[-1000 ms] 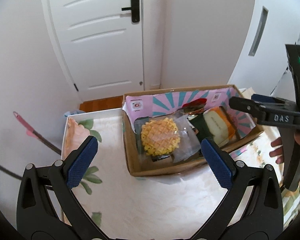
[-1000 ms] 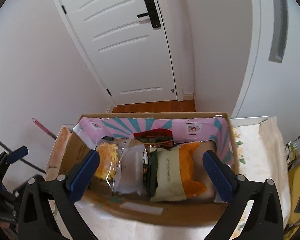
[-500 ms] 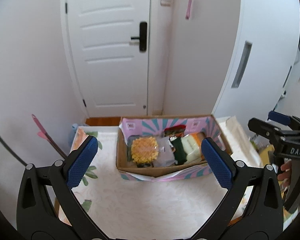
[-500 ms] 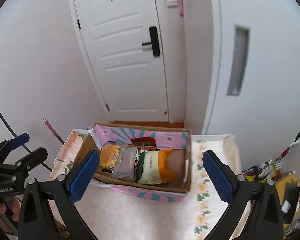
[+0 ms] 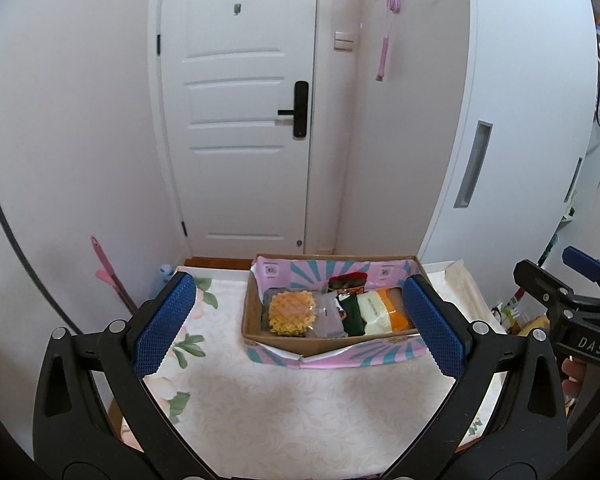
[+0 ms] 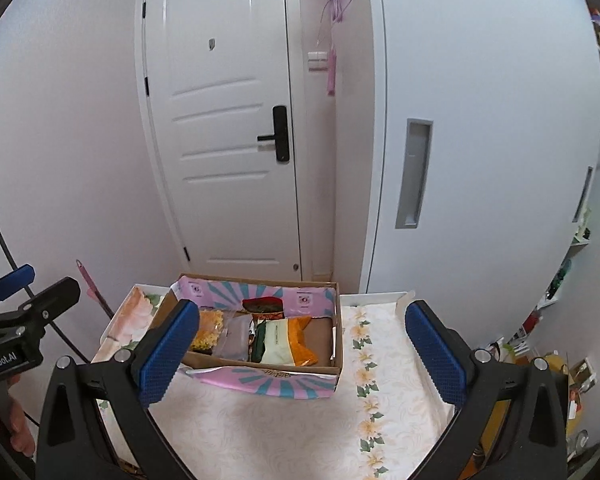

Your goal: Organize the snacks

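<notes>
Snack packets [image 5: 332, 312] sit packed inside the brown cardboard box [image 5: 284, 340]; left gripper [image 5: 296, 326] and right gripper [image 6: 302, 346], both spread and empty, have withdrawn, suggesting completion.

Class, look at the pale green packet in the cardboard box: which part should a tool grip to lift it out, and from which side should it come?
Probably its raised top edge, from above. The pale green packet leans among other packets inside the cardboard box, so its sides are walled in.
</notes>
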`<state>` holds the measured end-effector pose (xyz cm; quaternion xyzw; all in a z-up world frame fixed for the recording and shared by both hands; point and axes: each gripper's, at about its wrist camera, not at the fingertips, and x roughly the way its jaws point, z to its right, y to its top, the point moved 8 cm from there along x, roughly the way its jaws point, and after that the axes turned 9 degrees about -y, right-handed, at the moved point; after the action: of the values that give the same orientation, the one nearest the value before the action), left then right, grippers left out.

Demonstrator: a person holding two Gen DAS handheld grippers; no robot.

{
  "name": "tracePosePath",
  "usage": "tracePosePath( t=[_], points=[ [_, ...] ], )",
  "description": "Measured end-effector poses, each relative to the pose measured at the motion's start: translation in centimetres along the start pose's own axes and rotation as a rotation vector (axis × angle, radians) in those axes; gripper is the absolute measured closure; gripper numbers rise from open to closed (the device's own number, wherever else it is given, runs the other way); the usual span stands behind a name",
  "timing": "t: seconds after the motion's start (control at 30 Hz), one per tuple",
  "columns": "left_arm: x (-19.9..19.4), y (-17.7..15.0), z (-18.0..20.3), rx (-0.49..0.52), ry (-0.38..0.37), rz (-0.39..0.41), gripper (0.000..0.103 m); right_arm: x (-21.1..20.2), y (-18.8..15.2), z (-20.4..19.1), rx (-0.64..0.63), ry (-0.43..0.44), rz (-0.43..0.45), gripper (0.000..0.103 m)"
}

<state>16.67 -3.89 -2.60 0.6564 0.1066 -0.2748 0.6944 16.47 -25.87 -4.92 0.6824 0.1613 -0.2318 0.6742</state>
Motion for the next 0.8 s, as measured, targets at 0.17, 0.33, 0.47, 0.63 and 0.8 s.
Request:
tracePosePath(
  t=[0.17,0.33,0.47,0.63,0.8],
  points=[
    [-0.41,-0.24,-0.12,0.018,-0.002,0.013,0.0,-0.64,-0.27,0.07,0.007,-0.028,0.012,0.001],
    [-0.37,-0.57,-0.29,0.022,-0.009,0.01,0.0,-0.74,-0.21,0.1,0.018,-0.041,0.021,0.001],
    [-0.1,-0.48,-0.48,0.017,-0.018,0.007,0.0,-1.05,-0.21,0.02,0.023,-0.05,0.026,0.001],
    [0.01,-0.31,-0.47,0.025,-0.022,0.013,0.0,-0.89,-0.13,-0.02,0.025,-0.056,0.028,0.001],
    [0.07,-0.3,-0.51,0.025,-0.022,0.011,0.0,-0.77,-0.1,0.0,0.026,-0.057,0.027,0.001]
  ],
)
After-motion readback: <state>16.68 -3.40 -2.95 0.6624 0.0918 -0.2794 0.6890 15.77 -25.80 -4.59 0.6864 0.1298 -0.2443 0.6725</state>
